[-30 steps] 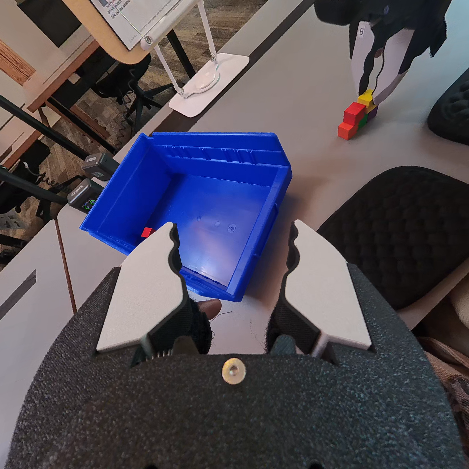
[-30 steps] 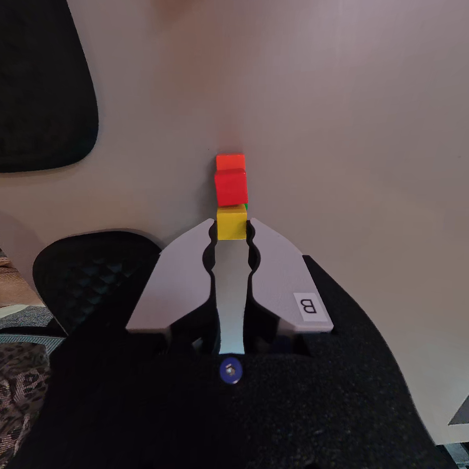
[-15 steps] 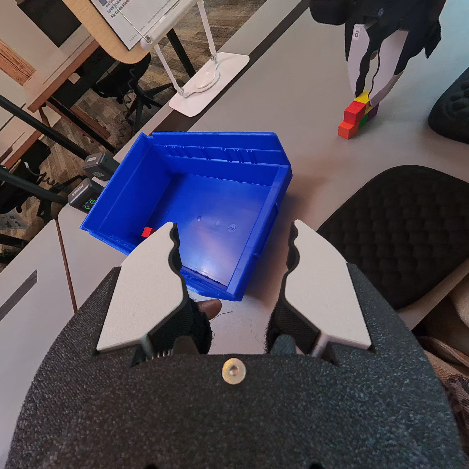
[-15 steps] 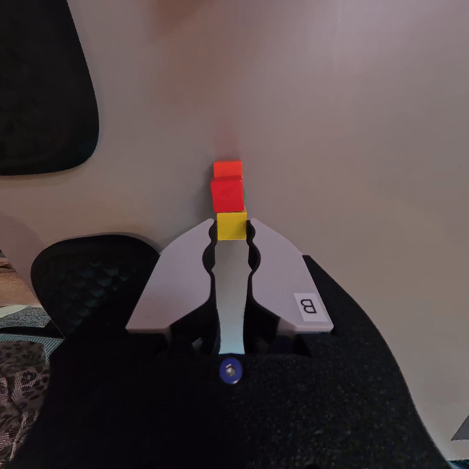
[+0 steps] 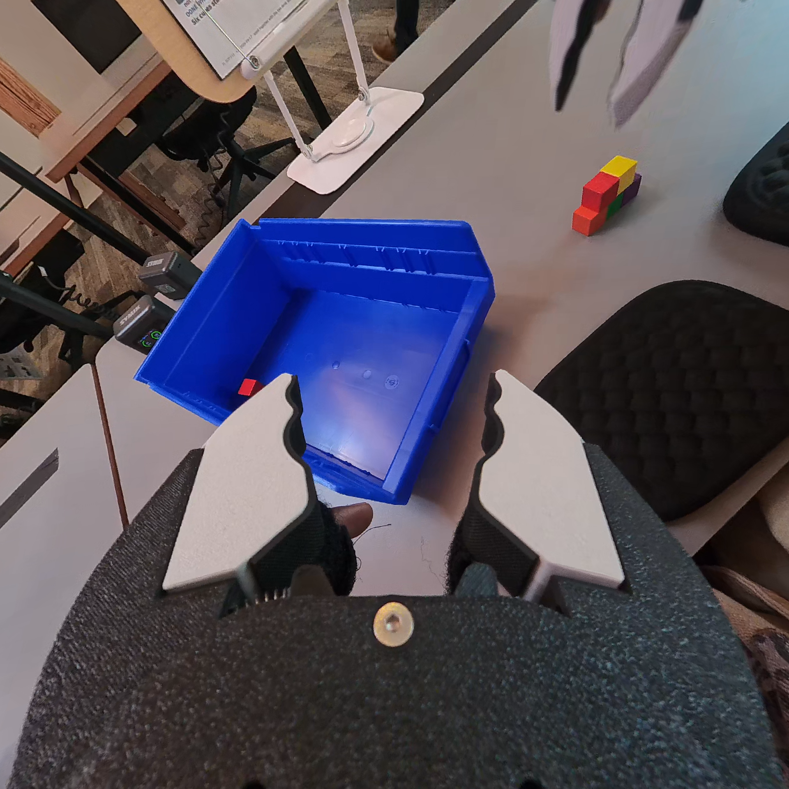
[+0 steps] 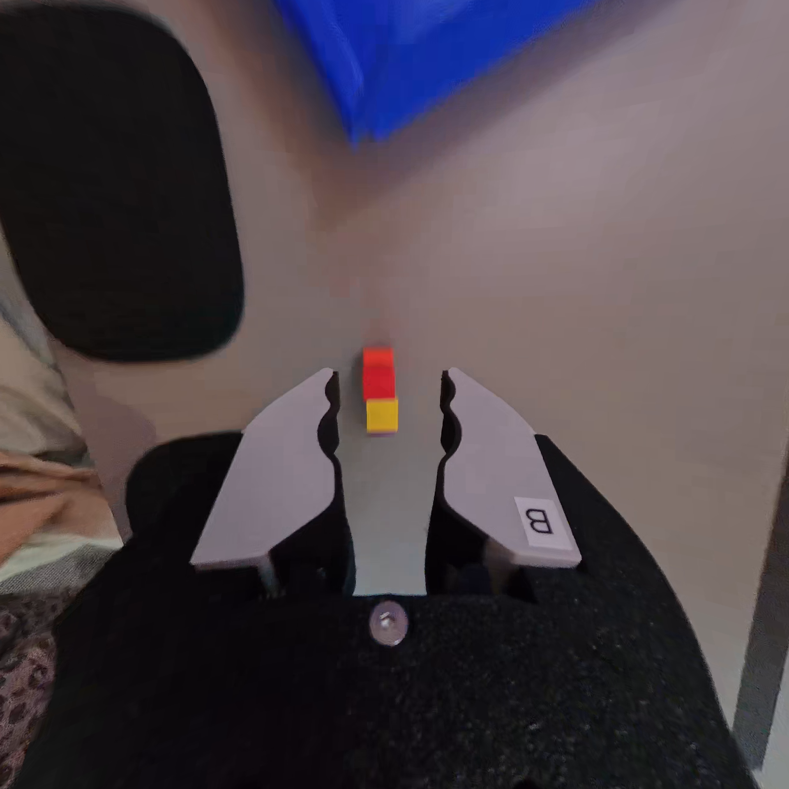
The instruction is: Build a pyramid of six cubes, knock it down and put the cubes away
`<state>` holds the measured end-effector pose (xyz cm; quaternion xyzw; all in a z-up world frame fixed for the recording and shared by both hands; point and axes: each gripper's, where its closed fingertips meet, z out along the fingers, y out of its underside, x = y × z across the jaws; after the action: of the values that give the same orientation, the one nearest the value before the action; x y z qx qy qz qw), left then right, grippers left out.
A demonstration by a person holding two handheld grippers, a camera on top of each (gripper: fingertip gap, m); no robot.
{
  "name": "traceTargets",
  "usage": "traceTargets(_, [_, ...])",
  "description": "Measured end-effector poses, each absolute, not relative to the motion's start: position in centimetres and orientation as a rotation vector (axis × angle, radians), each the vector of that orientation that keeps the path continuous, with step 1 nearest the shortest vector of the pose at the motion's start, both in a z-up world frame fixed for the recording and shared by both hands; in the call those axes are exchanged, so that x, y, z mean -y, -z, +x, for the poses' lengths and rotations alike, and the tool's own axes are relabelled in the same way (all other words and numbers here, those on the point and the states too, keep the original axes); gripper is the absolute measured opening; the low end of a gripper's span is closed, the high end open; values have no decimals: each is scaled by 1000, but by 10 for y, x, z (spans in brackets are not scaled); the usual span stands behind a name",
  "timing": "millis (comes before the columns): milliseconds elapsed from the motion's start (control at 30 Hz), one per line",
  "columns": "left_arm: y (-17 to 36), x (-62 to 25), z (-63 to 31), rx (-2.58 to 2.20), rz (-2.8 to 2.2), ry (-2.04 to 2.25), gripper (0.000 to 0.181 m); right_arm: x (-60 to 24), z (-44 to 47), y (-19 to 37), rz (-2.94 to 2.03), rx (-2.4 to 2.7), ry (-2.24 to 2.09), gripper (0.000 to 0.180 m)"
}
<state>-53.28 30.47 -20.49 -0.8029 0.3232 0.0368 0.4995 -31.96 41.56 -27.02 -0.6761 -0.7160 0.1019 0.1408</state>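
Note:
A small stack of cubes stands on the grey table at the far right of the left wrist view: an orange cube (image 5: pixel 588 220) and a green cube (image 5: pixel 614 208) at the bottom with a purple cube (image 5: pixel 631 192), a red cube (image 5: pixel 600 190) and a yellow cube (image 5: pixel 620 170) above. My right gripper (image 5: pixel 597 100) is open, blurred, raised above the stack. In the right wrist view the open right gripper (image 6: pixel 389 375) hangs over the yellow cube (image 6: pixel 381 414), red cube (image 6: pixel 377 380) and orange cube (image 6: pixel 377 354). My left gripper (image 5: pixel 390 382) is open and empty over the blue bin (image 5: pixel 435 375). A small red cube (image 5: pixel 249 387) lies in the bin.
Two black cushioned pads lie on the table, one at the right (image 5: pixel 674 384) and one at the far right edge (image 5: pixel 764 188). A white document stand (image 5: pixel 354 136) sits at the table's far edge. Chairs and stands are beyond the table.
My right gripper has let go of the yellow cube, opened and lifted up and away from the stack. The yellow cube stays on the stack. My left gripper has not moved.

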Motion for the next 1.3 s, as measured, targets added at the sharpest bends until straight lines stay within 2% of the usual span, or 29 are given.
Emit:
traceTargets(33, [205, -305, -534, -777, -1944, -88, 82, -414, -341, 252, -1881, 2052, -350, 44])
traceTargets(167, [204, -303, -538, -765, -1942, -87, 82, -420, -444, 199, -1676, 1997, -468, 47])
traceTargets(267, [203, -299, -545, -745, -1934, -84, 82, -426, -520, 197, -1615, 2081, -543, 46])
traceTargets(400, [202, -293, -560, -690, -1926, -66, 82, -446, -596, 236, -1469, 2322, -515, 45])
traceTargets(600, [203, -283, -584, -608, -1926, -58, 81, -478, -660, 308, -1353, 2540, -418, 47])
traceTargets(867, [209, -286, -594, -583, -1942, -27, 81, -502, -692, 340, -1303, 2545, -349, 46])
traceTargets(1033, [209, -288, -591, -594, -1940, -28, 81, -506, -687, 346, -1278, 2583, -264, 27])
traceTargets(1100, [210, -289, -588, -607, -1947, -31, 81, -501, -680, 336, -1265, 2587, -254, 20])
traceTargets(1300, [210, -291, -582, -633, -1955, -46, 81, -468, -620, 257, -1244, 2475, -245, 20])
